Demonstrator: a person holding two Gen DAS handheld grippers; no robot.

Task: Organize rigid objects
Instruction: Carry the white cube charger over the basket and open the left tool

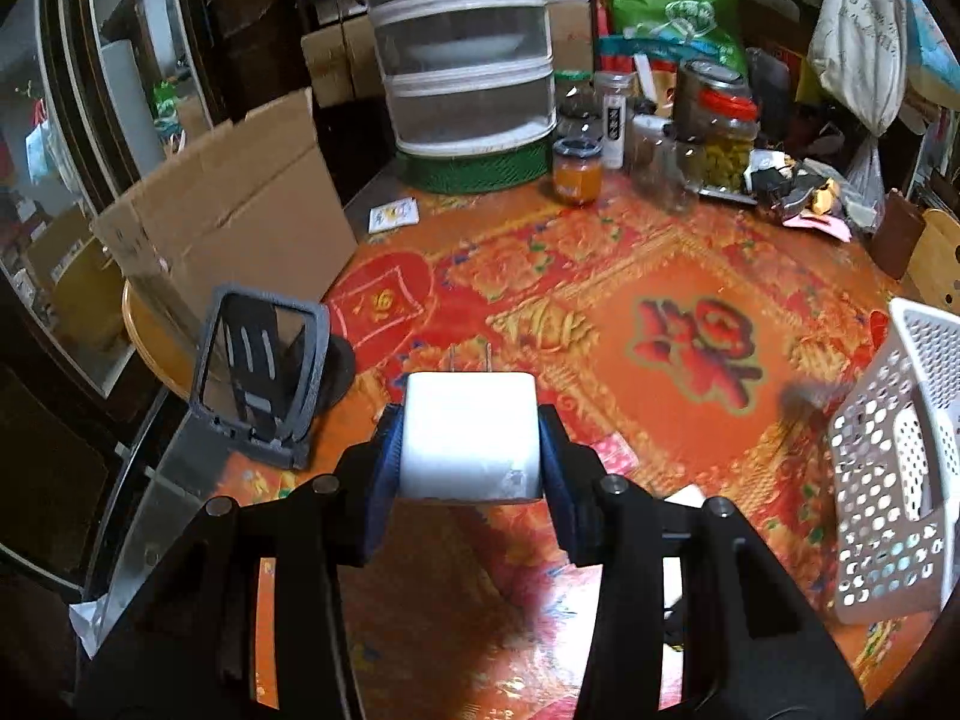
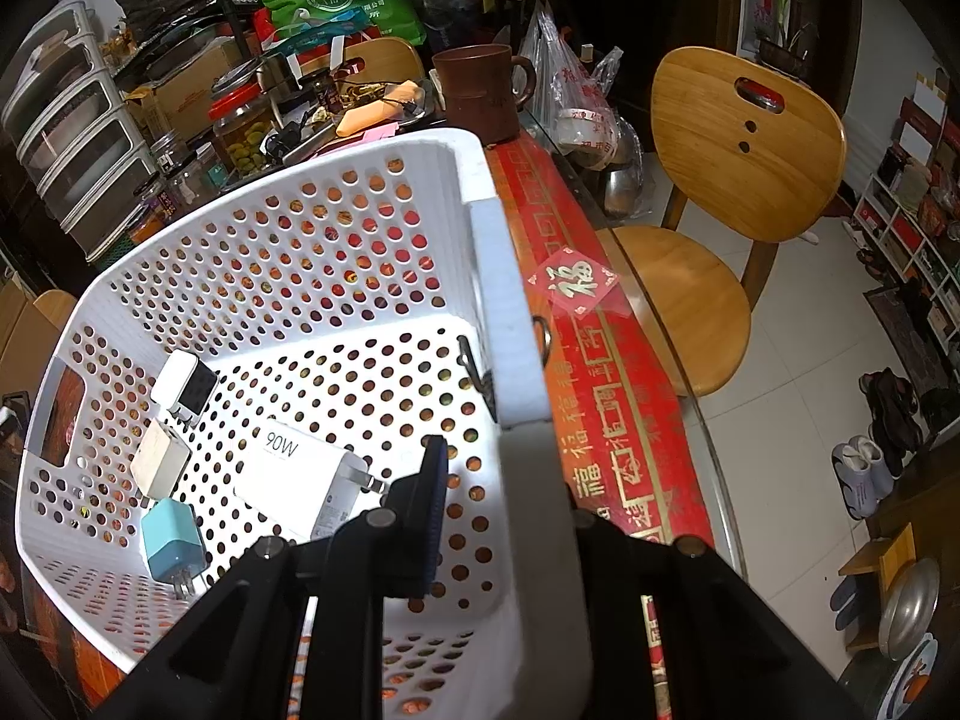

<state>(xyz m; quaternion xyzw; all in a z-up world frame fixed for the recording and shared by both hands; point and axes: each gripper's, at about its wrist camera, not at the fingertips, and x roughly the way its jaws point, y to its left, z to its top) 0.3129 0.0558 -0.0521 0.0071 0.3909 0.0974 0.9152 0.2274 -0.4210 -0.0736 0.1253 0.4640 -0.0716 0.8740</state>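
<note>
My left gripper (image 1: 471,438) is shut on a white cube charger (image 1: 469,420), prongs pointing away, held above the red patterned tablecloth. The white perforated basket (image 1: 888,480) stands at the right edge of the left wrist view. My right gripper (image 2: 498,480) is shut on the basket's right wall (image 2: 510,324), one finger inside and one outside. In the basket (image 2: 288,252) lie a white 90W charger (image 2: 300,480), a blue charger (image 2: 171,540), a cream charger (image 2: 157,457) and a black-faced white charger (image 2: 186,387).
A dark phone stand (image 1: 258,372) and a cardboard box (image 1: 240,222) are on the left. A stacked food cover (image 1: 468,60) and jars (image 1: 720,132) stand at the back. A brown mug (image 2: 480,90) is behind the basket. A wooden chair (image 2: 720,180) stands beside the table edge.
</note>
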